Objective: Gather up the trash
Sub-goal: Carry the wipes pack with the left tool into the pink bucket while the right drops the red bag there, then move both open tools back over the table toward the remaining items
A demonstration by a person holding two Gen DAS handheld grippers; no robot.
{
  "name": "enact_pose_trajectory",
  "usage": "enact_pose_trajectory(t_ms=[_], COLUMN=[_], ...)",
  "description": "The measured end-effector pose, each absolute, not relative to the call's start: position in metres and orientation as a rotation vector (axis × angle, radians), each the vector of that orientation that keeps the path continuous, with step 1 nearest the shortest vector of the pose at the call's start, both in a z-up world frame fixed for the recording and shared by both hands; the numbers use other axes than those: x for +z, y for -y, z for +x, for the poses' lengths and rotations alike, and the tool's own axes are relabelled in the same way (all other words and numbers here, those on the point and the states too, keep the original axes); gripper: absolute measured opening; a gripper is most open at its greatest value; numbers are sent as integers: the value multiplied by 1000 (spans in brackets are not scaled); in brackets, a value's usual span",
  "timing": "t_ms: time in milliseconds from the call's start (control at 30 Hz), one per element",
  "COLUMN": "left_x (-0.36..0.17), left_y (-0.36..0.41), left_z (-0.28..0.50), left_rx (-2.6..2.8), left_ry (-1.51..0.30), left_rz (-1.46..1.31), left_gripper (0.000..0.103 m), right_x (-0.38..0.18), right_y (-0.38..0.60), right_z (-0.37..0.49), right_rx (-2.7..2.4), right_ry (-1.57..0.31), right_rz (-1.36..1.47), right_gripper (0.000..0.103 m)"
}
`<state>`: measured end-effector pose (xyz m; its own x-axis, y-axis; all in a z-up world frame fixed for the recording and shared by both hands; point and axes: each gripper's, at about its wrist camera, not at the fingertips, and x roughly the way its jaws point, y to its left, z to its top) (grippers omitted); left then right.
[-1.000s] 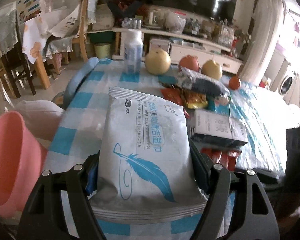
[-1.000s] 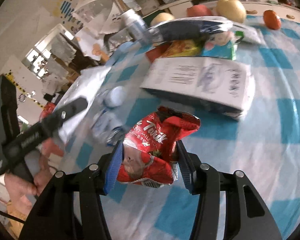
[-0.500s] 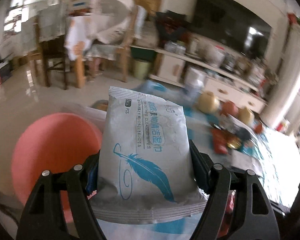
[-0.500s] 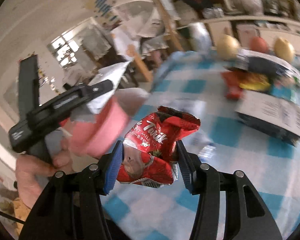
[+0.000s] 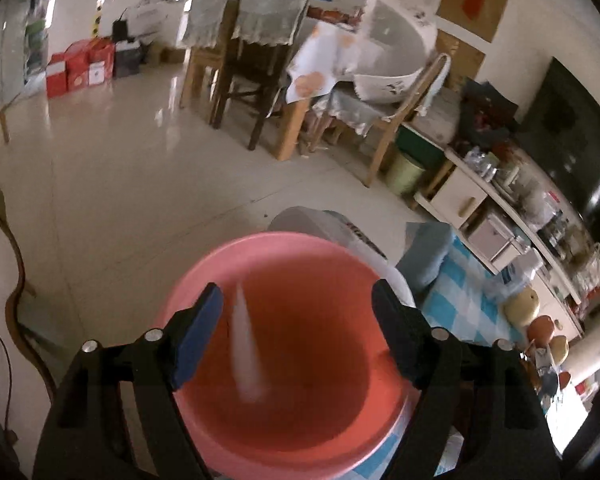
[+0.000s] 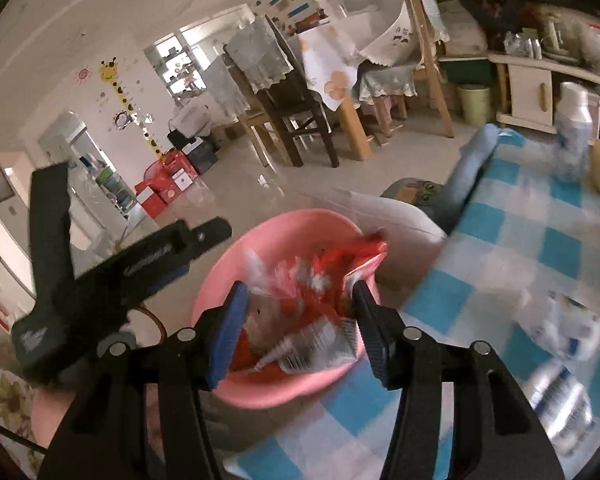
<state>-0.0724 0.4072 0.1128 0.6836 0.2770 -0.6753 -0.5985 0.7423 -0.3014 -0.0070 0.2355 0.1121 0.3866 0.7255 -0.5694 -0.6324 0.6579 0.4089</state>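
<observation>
Wipes pack [image 5: 246, 354] drops from the released left tool [image 5: 296, 334] into the pink bin [image 5: 204, 280] below; right tool [image 6: 298, 322], jaws just parting, lets the red wrapper [image 6: 324, 276] follow.

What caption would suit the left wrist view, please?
Open left claw above the pink bin as a pale packet drops in.

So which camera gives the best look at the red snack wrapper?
The right wrist view: the red snack wrapper shows between that gripper's fingers over the pink bin. The left wrist view shows no wrapper, only the bin.
</observation>
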Motion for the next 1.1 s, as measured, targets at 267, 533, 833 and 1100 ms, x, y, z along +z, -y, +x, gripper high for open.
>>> enact_pose_trajectory(t_ms=[267, 533, 833, 1100], left_x=[118, 139, 143, 137], left_y=[-395, -344, -290, -239], left_z=[-76, -70, -55, -51], left_rx=[517, 425, 272, 145], left_ry=[-569, -416, -445, -502], left_rz=[-511, -326, -225, -99], left_gripper=[88, 93, 93, 93], right_x=[102, 93, 86, 87], right_y=[-203, -139, -91, -63], right_z=[-8, -26, -48, -63], right_rx=[706, 548, 465, 452], right_ry=[-752, -753, -726, -686], right_rz=[147, 131, 77, 58], right_gripper=[88, 89, 90, 93])
